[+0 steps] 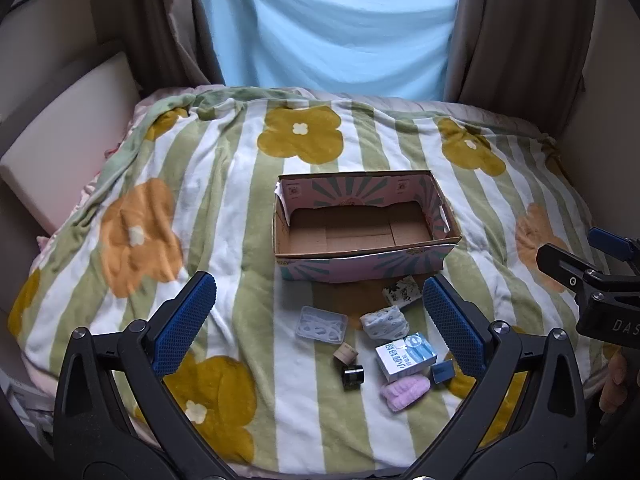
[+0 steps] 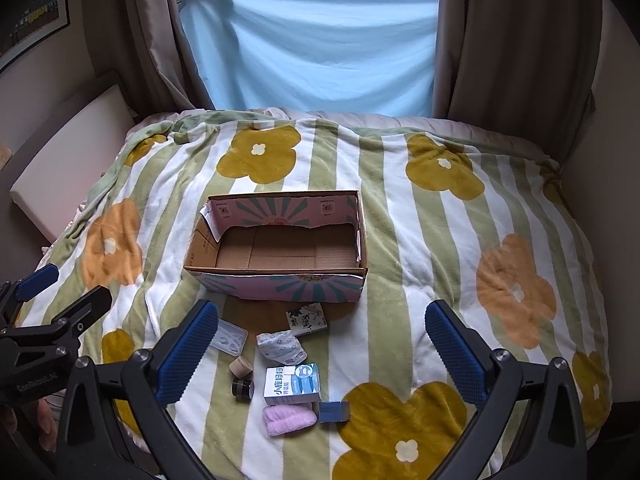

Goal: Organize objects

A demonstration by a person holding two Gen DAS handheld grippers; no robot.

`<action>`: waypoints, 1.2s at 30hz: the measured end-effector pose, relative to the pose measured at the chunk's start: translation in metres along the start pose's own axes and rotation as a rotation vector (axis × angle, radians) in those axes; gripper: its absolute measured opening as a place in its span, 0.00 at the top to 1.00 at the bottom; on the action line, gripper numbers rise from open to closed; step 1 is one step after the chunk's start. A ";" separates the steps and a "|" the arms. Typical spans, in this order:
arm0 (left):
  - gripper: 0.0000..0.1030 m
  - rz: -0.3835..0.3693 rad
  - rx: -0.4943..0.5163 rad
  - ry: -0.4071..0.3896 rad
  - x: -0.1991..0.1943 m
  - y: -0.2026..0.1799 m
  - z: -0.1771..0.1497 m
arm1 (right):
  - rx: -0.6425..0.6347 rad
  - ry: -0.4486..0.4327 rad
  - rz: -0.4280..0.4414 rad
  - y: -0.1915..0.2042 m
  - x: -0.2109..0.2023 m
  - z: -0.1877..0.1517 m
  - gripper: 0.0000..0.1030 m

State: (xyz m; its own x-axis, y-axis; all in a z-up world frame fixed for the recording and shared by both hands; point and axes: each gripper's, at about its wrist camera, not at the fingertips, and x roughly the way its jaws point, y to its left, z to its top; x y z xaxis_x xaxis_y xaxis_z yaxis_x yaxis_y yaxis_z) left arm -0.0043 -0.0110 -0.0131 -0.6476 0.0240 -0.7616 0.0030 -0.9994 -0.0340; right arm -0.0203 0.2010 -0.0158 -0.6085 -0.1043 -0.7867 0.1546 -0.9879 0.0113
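Note:
An empty cardboard box (image 1: 448, 242) (image 2: 192, 258) with a pink and teal print stands on the bed. In front of it lie several small items: a clear plastic case (image 1: 321, 323) (image 2: 231, 336), a tissue pack (image 1: 402, 290) (image 2: 306, 319), a folded patterned cloth (image 1: 383, 322) (image 2: 280, 346), a tan roll (image 1: 345, 353) (image 2: 240, 367), a black roll (image 1: 353, 376) (image 2: 242, 389), a blue and white carton (image 1: 405, 355) (image 2: 292, 384), a pink cloth (image 1: 405, 391) (image 2: 289, 419) and a small blue box (image 1: 441, 372) (image 2: 333, 411). My left gripper (image 1: 320, 324) and right gripper (image 2: 322, 352) hover open above them, holding nothing.
A green-striped blanket (image 1: 224, 208) (image 2: 420, 240) with yellow and orange flowers covers the bed. A white cushion (image 1: 64, 136) leans at the left. Brown curtains (image 2: 516, 40) and a light blue sheet (image 2: 312, 48) hang behind. The other gripper shows at each view's edge.

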 end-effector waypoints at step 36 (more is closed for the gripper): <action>0.00 0.021 0.011 0.011 0.007 0.004 0.002 | 0.008 0.004 0.015 -0.006 0.009 0.006 0.01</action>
State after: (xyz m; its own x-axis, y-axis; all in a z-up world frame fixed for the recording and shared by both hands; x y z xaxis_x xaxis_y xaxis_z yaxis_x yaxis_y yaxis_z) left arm -0.0104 -0.0151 -0.0179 -0.6390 0.0031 -0.7692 0.0085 -0.9999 -0.0111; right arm -0.0315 0.2056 -0.0198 -0.6028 -0.1182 -0.7891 0.1570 -0.9872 0.0279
